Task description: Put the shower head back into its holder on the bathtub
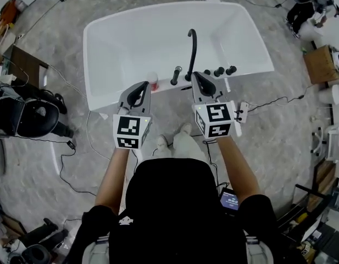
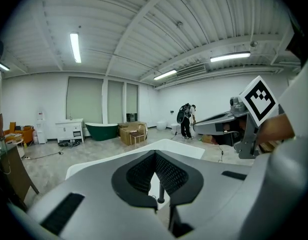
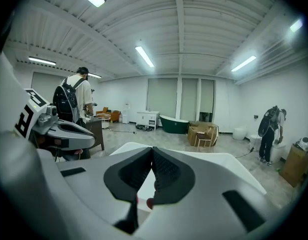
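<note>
The white bathtub lies ahead of me, its near rim carrying a black curved spout and several black knobs. The black shower head stands upright on that rim, left of the spout; it shows as a thin black post through the left gripper's jaws. My left gripper hovers above the rim just left of the shower head, shut and holding nothing. My right gripper is just right of the spout, also shut and holding nothing. Both sit raised, pointing slightly downward.
A small red object sits on the rim between the grippers. Cables trail over the concrete floor. A black chair stands left, a cardboard box right. A person stands beyond the tub, another person farther off.
</note>
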`<state>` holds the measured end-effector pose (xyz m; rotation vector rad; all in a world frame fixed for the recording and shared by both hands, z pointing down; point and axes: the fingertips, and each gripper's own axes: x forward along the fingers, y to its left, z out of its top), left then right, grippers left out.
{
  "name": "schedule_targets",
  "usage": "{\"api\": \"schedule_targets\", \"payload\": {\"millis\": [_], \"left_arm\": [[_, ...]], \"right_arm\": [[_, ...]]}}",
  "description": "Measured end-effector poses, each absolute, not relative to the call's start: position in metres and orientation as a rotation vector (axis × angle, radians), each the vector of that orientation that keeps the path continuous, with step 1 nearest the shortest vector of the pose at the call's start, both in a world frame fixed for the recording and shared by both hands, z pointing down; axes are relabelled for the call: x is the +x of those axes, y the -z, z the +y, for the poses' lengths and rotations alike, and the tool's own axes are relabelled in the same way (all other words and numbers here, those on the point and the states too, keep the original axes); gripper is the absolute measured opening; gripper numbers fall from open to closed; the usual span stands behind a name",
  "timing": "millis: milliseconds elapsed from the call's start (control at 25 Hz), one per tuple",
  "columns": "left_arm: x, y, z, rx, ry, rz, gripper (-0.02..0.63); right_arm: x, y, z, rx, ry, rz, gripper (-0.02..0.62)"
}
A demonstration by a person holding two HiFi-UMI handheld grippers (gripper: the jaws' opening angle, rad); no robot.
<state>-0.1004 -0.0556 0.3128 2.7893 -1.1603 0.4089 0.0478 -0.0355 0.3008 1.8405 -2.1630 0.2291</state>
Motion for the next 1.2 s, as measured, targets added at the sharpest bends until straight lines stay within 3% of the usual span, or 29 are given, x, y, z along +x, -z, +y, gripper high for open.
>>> {"api": "schedule_targets", "payload": {"millis": [680, 1200], "left_arm": [[-0.052, -0.217, -0.028, 2.935, -0.259, -1.174, 0.011], [-0.028, -0.191, 0.008, 2.955, -0.246, -1.255, 0.011]], "right_arm": [[0.087, -0.217, -0.006, 1.955, -0.116, -2.219, 0.023], [0.115, -0.193, 0.025, 1.966, -0.087, -2.278, 0.023]]}}
